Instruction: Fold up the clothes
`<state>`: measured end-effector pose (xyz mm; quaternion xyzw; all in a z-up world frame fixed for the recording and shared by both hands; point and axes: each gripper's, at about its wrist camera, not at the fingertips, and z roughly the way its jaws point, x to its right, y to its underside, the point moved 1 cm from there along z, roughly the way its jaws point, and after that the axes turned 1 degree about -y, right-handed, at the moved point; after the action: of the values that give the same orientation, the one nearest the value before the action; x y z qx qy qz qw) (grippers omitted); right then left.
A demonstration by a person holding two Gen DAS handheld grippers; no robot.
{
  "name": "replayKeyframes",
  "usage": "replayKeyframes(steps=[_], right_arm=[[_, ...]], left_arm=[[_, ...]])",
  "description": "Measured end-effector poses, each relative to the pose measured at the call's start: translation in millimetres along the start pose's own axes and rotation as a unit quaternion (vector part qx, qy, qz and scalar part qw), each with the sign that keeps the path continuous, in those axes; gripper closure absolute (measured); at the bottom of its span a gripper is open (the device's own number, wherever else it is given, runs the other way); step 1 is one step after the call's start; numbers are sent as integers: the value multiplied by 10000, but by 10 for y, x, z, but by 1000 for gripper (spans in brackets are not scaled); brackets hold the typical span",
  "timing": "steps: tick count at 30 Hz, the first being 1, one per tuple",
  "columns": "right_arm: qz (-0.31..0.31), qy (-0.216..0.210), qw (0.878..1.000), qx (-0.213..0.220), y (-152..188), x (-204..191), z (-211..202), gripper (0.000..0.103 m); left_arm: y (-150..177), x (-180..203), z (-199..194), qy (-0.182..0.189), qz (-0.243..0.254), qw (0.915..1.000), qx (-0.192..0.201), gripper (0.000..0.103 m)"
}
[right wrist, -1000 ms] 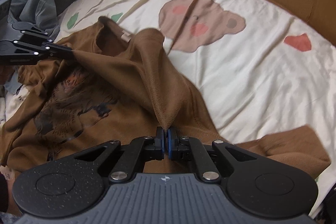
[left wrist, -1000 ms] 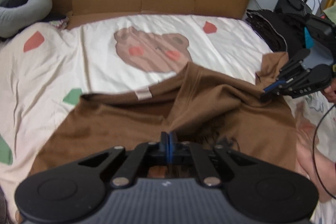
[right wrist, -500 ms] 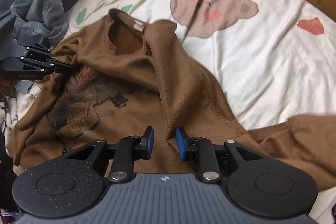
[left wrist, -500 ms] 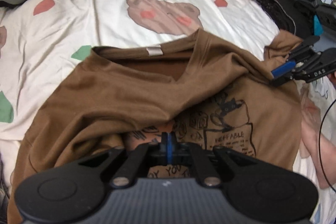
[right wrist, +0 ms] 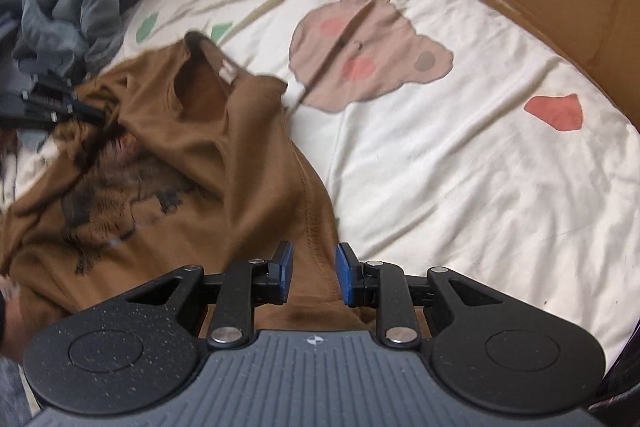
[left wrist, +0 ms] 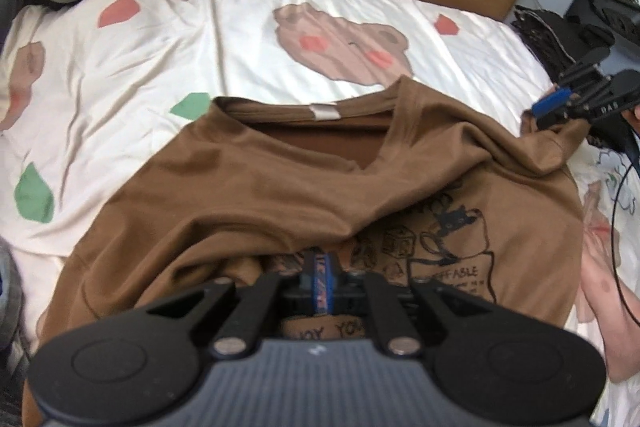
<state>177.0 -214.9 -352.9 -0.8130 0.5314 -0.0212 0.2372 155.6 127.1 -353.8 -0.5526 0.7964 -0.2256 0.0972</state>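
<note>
While the left gripper (left wrist: pixel 318 263) stays clenched on the brown T-shirt (left wrist: pixel 260 187) spread on the bed (left wrist: pixel 248 39), the right gripper (right wrist: pixel 313 271) hangs released over its sleeve seam, collar pointing away.

Brown T-shirt (left wrist: pixel 248 187), short-sleeved, spread front-up on the bed but rumpled. Neckline toward the far side, pale label showing inside the collar. Upper cloth pulled down in a loose fold over the chest, half covering a black line print with lettering, perhaps a cartoon animal. One sleeve bunched at the right edge, hem out of view
</note>
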Motion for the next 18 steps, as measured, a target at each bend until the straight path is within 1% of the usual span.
replayKeyframes(steps=[2, 6, 13, 17, 18], right_arm=[[-100, -97, 9998, -141, 0, 22, 48, 77], [-236, -139, 9988, -417, 13, 66, 173, 77], [-277, -332, 9962, -750, 7, 155, 331, 76], [-306, -411, 9949, -868, -1, 157, 381, 66], [-301, -442, 9944, -913, -2, 160, 397, 66]], left_arm=[[13, -32, -20, -54, -32, 10000, 20, 98], [62, -77, -31, -126, -100, 9999, -20, 98], [93, -104, -42, -149, -173, 9997, -11, 97], [94, -128, -41, -156, -210, 9997, -8, 97], [94, -132, -39, -157, -217, 9996, -10, 97]])
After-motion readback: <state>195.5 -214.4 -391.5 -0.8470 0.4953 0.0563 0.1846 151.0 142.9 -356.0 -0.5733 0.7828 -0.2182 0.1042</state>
